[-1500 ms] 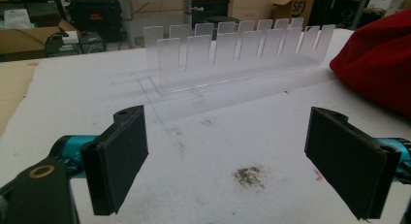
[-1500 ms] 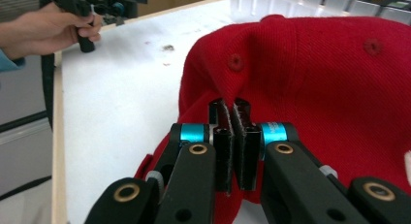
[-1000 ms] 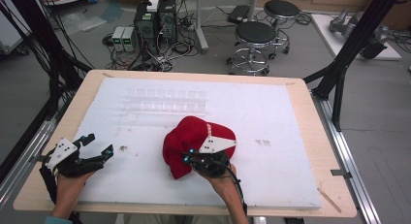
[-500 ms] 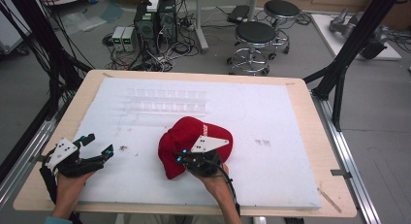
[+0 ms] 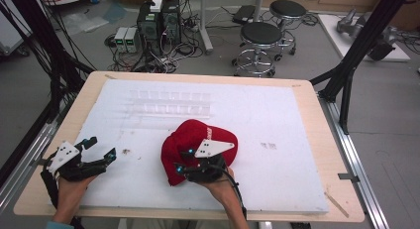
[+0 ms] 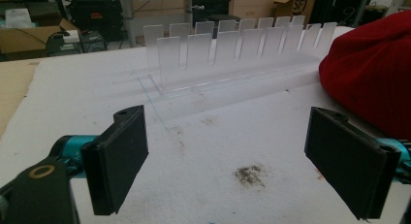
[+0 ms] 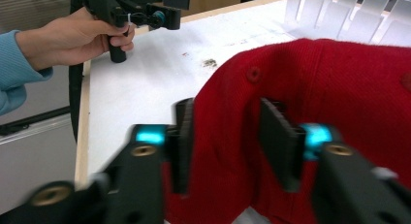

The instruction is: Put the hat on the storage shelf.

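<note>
One stain between left tongs

Robotics or recording lab. Black aluminium frame struts rise around a wooden table. Behind it: computer towers in tangled cables on grey floor, round stools, cardboard boxes stacked farther back.

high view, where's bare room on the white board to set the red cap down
Free: the wide right side of the white board, right of the red cap, and the patch between the left gripper and the cap. Crowded: the far middle, where the clear slotted rack stands.
</note>
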Action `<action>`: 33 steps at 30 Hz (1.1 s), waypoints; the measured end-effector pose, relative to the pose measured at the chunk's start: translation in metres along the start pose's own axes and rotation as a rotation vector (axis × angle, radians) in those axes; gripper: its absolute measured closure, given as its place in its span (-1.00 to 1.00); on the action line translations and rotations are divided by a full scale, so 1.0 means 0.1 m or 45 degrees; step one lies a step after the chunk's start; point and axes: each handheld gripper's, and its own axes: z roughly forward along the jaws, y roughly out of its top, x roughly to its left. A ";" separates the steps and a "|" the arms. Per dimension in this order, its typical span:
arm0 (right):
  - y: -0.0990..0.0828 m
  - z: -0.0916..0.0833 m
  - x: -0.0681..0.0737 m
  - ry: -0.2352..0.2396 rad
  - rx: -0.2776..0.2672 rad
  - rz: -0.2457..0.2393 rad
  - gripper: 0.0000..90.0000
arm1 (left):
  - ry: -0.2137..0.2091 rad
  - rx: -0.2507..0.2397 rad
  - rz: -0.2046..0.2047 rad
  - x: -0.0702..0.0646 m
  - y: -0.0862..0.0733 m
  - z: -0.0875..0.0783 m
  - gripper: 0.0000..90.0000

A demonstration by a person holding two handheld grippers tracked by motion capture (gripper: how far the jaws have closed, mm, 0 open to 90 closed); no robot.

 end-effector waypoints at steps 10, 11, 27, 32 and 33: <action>0.11 -0.17 -0.04 -0.014 -0.042 -0.072 -0.76 | 0.002 0.008 0.016 -0.01 0.00 0.00 -0.64; 0.12 -0.21 -0.05 -0.014 -0.050 -0.089 -0.76 | 0.002 0.008 0.016 -0.01 0.00 0.00 -0.64; 0.37 -0.40 -0.53 -0.067 0.111 -0.157 -0.76 | 0.003 0.012 0.033 -0.03 0.00 0.01 -0.64; 0.41 -0.35 -0.67 -0.068 0.142 -0.162 -0.76 | 0.003 0.012 0.034 -0.03 0.00 0.01 -0.64; 0.41 -0.34 -0.69 -0.067 0.149 -0.162 -0.76 | 0.004 0.012 0.035 -0.03 0.00 0.01 -0.64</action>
